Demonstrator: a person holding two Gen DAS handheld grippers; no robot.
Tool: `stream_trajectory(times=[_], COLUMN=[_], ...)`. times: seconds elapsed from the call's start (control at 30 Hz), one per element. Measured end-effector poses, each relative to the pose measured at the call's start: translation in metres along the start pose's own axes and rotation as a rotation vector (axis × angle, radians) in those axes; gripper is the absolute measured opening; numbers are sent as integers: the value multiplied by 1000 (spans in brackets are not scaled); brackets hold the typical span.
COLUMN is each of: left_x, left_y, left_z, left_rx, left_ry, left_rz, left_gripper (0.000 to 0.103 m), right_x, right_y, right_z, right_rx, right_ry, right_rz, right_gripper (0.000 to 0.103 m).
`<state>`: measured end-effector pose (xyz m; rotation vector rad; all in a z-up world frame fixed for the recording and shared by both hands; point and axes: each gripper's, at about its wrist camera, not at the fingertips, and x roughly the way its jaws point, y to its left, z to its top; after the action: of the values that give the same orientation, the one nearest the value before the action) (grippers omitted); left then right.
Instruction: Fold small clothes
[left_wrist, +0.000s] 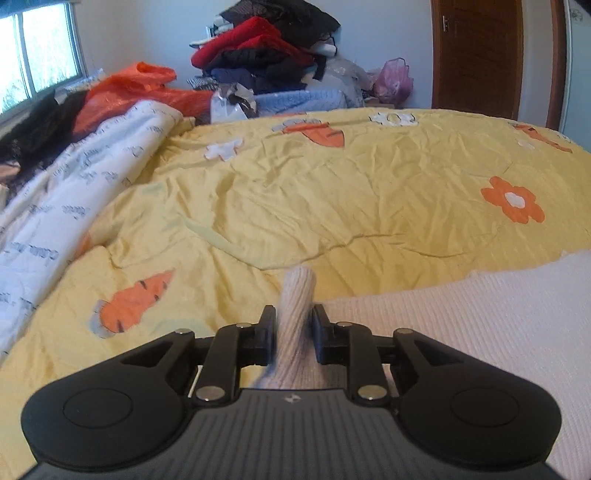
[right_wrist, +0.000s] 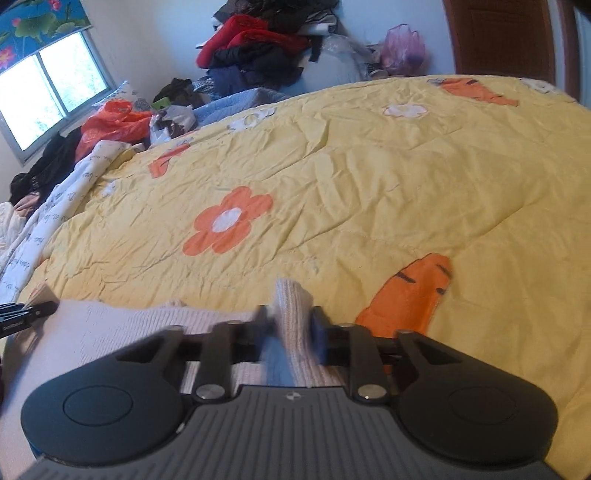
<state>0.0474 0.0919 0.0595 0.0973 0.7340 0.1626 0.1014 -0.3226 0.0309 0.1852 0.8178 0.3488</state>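
Note:
A white ribbed knit garment (left_wrist: 461, 325) lies on the yellow quilt (left_wrist: 332, 192), stretched between both grippers. My left gripper (left_wrist: 294, 321) is shut on a bunched edge of the garment, which pokes up between its fingers. My right gripper (right_wrist: 290, 325) is shut on another bunched edge of the same garment (right_wrist: 147, 328), which spreads to its left. The tip of the left gripper (right_wrist: 22, 314) shows at the far left edge of the right wrist view.
The yellow quilt (right_wrist: 369, 166) with orange flowers and carrots covers the bed. A white printed blanket (left_wrist: 74, 192) and an orange bag (left_wrist: 125, 92) lie along the left. A clothes pile (left_wrist: 266, 48) sits at the far end, by a pink bag (left_wrist: 393, 79) and a wooden door (left_wrist: 476, 55).

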Motion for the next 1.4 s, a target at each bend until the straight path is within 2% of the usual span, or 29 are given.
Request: stream_trajectory(times=[0.1, 0.17, 0.2, 0.23, 0.3, 0.4, 0.43, 0.47, 0.57, 0.73, 0.83, 0.9, 0.93, 1.0, 1.1, 1.17, 1.2, 1.3, 1.4], left_x=[-34, -45, -45, -42, -27, 6, 13, 12, 19, 20, 2, -26, -40, -66, -77, -67, -62, -56, -56], left_y=[-3, -10, -17, -27, -49, -61, -58, -52, -39, -36, -36, -35, -34, -33, -51, -60, -58, -50, -58], left_z=[6, 12, 14, 15, 14, 1, -6, -14, -16, -15, -14, -15, -18, -27, -43, -57, -63, -76, -83], left_rx=[-3, -32, -35, -23, 24, 48, 39, 10, -70, -104, -91, -84, -95, -140, -81, -35, -44, -57, -22], left_ry=[-104, -135, -133, -126, -87, 27, 30, -5, 15, 19, 0, -43, -55, -66, -33, 14, 14, -43, -85], left_rz=[72, 41, 17, 2, 4, 35, 33, 15, -28, -35, 17, 47, 23, -70, -133, -124, -131, -164, -129], left_gripper=[29, 42, 56, 66, 66, 66, 68, 70, 74, 77, 75, 75, 75, 75, 75, 77, 77, 82, 83], right_x=[-32, -53, -56, -55, -41, -7, 3, 9, 5, 12, 3, -17, -32, -58, -67, -57, -51, -52, -49], right_y=[10, 24, 32, 43, 60, 66, 61, 53, 37, 43, 46, 55, 62, 74, 99, 109, 108, 97, 92], right_z=[1, 0, 0, -2, -5, -14, -18, -23, -27, -29, -29, -31, -35, -43, -62, -78, -86, -96, -100], right_rx=[-15, -7, -15, -35, -88, -152, -151, -134, -68, -108, -99, -115, -133, -146, -245, -342, -368, -343, -321], right_ry=[-118, -215, -225, -225, -186, -95, -59, -37, -64, -61, -72, -114, -149, -184, -144, -91, -70, -107, -125], right_rz=[-44, -52, -27, -8, -3, -97, -134, -146, -80, -94, -111, -165, -154, -77, -51, -96, -123, -108, -98], right_gripper=[53, 52, 57, 62, 65, 65, 65, 65, 65, 70, 69, 69, 70, 70, 70, 70, 70, 73, 77])
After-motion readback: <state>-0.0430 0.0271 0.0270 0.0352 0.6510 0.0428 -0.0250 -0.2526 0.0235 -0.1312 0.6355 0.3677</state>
